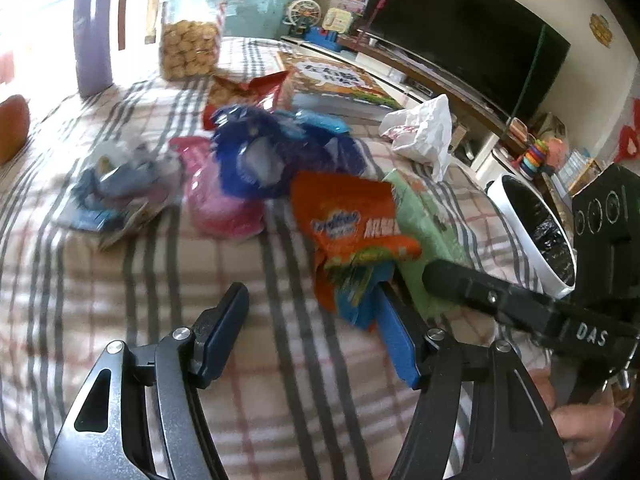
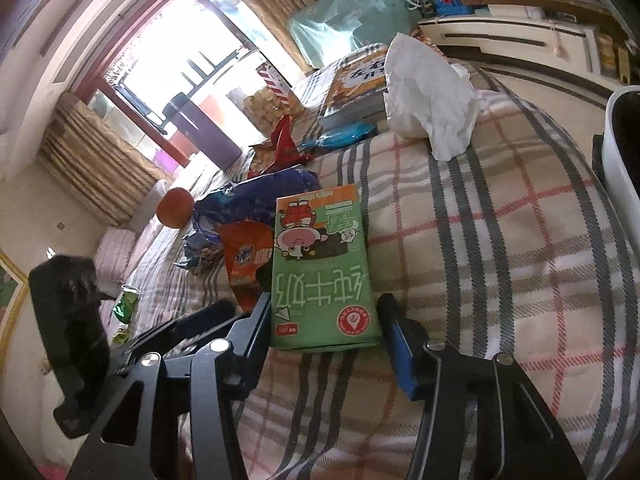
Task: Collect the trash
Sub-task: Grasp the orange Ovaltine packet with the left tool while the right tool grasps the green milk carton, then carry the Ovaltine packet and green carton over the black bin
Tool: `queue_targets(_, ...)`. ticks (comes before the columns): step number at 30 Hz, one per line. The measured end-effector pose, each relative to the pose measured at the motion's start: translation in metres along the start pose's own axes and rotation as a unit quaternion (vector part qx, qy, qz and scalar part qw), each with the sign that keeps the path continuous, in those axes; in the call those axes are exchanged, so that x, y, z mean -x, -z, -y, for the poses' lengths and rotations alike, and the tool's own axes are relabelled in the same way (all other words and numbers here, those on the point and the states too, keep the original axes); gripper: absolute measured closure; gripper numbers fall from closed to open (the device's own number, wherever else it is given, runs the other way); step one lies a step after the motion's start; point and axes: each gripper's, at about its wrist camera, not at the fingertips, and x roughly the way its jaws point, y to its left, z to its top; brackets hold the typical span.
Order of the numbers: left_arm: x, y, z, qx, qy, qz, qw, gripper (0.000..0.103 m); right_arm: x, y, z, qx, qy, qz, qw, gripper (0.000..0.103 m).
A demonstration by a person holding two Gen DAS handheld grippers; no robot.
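Trash lies on a plaid-covered table (image 1: 168,272). A green milk carton (image 2: 320,268) lies flat; my right gripper (image 2: 324,320) is open, its jaws on either side of the carton's near end. The carton also shows in the left wrist view (image 1: 424,232). An orange snack wrapper (image 1: 352,224) lies beside it; it also shows in the right wrist view (image 2: 244,256). My left gripper (image 1: 312,320) is open and empty, its right finger next to the wrapper's edge. A blue wrapper (image 1: 272,148), a pink bag (image 1: 216,200), a crumpled white tissue (image 1: 424,132) and a white bin (image 1: 528,236) are around.
A clear jar of biscuits (image 1: 190,28), a purple container (image 1: 94,32), a red snack bag (image 1: 256,88) and a book (image 1: 336,80) stand farther back. A TV (image 1: 472,28) is at right. A green can (image 2: 126,304) lies at the left in the right wrist view.
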Motion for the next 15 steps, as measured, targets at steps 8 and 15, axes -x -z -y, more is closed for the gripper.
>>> queue_targets(8,-0.006,-0.002,0.008,-0.021,0.02,-0.003,0.9996,0.091,0.005,-0.001,0.008,-0.017,-0.022,-0.004,1.0,0.05)
queue_targets(15,0.008,0.006,0.012,-0.021,0.027,0.01,0.9994,0.095,0.023,0.006,0.015,-0.025,-0.01,0.004,1.0,0.051)
